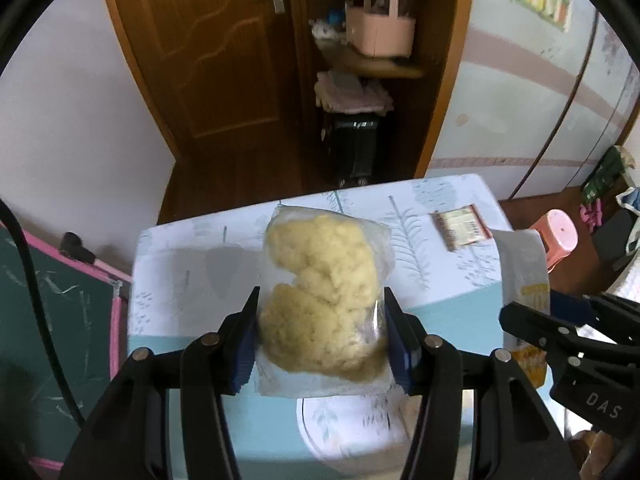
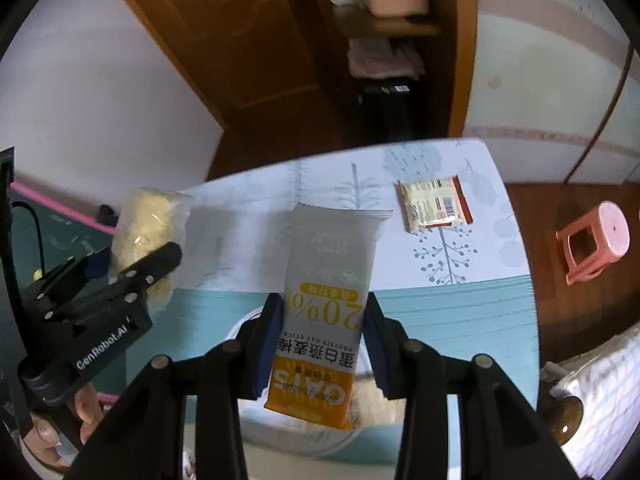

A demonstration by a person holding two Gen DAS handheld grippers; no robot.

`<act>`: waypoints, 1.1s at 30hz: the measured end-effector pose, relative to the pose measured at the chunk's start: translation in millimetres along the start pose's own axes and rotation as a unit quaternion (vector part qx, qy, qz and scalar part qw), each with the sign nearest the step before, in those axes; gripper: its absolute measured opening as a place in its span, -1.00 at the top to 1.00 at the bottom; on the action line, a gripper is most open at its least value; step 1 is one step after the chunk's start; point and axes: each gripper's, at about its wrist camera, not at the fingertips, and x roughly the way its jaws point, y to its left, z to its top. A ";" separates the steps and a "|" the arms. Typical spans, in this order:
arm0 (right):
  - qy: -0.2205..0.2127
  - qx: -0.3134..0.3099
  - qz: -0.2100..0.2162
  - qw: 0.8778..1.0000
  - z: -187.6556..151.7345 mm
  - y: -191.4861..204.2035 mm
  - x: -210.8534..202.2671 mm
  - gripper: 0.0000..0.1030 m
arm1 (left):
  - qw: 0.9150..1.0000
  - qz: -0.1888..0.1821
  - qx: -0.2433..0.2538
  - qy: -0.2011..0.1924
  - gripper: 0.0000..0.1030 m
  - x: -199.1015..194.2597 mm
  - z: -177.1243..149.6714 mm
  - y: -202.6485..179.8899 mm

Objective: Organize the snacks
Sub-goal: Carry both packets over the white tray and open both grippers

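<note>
- The clear bag of pale yellow crumbly snack (image 1: 320, 296) is clamped between the blue pads of the left gripper (image 1: 322, 340), held in the air above the counter (image 1: 180, 280); its long axis runs straight away from the fingers.
- The oat bar packet (image 2: 326, 320), grey above and orange below, is pinched across its width by the right gripper (image 2: 324, 344), also lifted, its long axis likewise pointing forward along the fingers.
- Directly beneath both packets sits a white round dish (image 1: 344, 420), partly hidden; I judge it the likely drop spot, so each move is mostly downward.
- A third small packet (image 2: 434, 204) lies flat on the far right of the counter, well apart from both grippers and nearer the right one.
- A pink stool (image 2: 596, 240) stands on the floor beyond.
</note>
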 end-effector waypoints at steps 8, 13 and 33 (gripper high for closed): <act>-0.059 -0.044 0.024 0.997 -51.7 34.6 -85.7 0.22 | 0.998 -0.018 0.010 -0.065 -0.03 -119.8 -65.1 -3.2; -0.082 -0.053 0.038 0.994 -89.8 41.5 -117.0 0.22 | 0.995 -0.041 0.009 -0.086 -0.03 -166.4 -107.7 -5.8; -0.144 -0.075 0.067 0.985 -230.1 47.1 -159.1 0.21 | 0.990 -0.042 0.002 -0.138 -0.04 -197.8 -260.9 -11.5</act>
